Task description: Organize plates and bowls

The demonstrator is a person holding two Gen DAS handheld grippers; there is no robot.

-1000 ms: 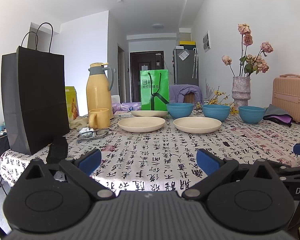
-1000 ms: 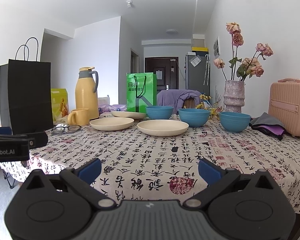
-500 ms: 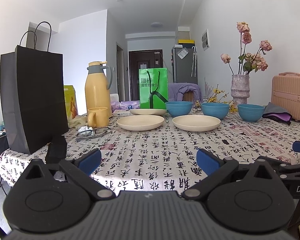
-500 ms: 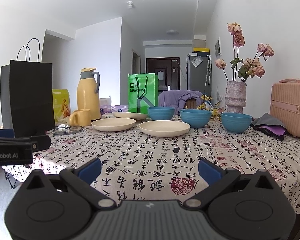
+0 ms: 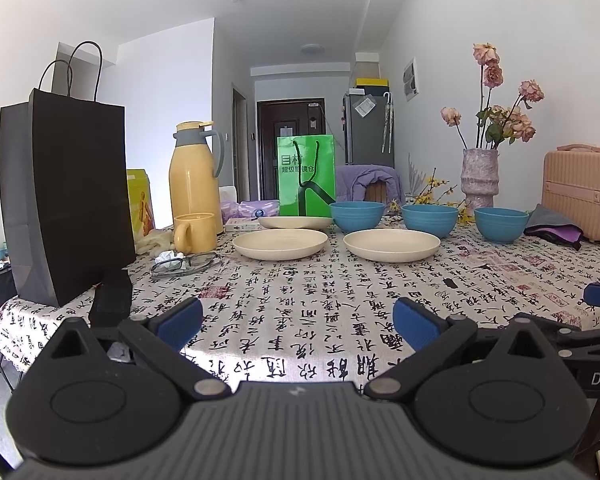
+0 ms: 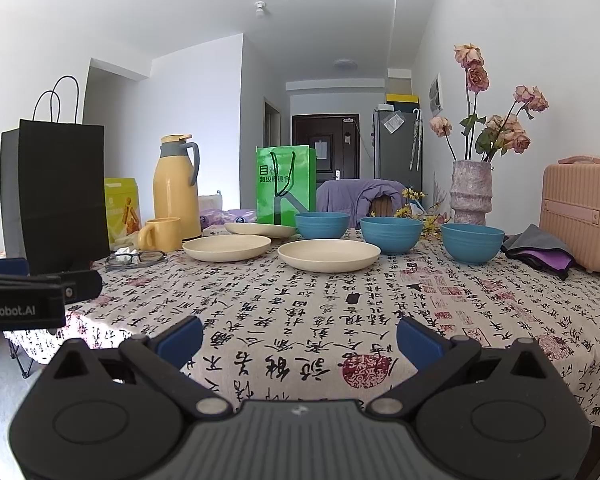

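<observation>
Three cream plates lie mid-table: a left plate, a right plate and a far plate behind them. Three blue bowls stand in a row behind: left bowl, middle bowl, right bowl. My left gripper hangs open over the table's near edge, holding nothing. My right gripper is open too, level with it to the right, well short of the dishes.
A black paper bag, yellow thermos, yellow mug and glasses stand at the left. A green bag is behind the plates. A vase of dried roses, pink case and folded cloth stand at the right.
Both views have tilted and dropped slightly, so the dishes sit a little lower in frame. Both grippers stay open, and nothing on the table has moved.
</observation>
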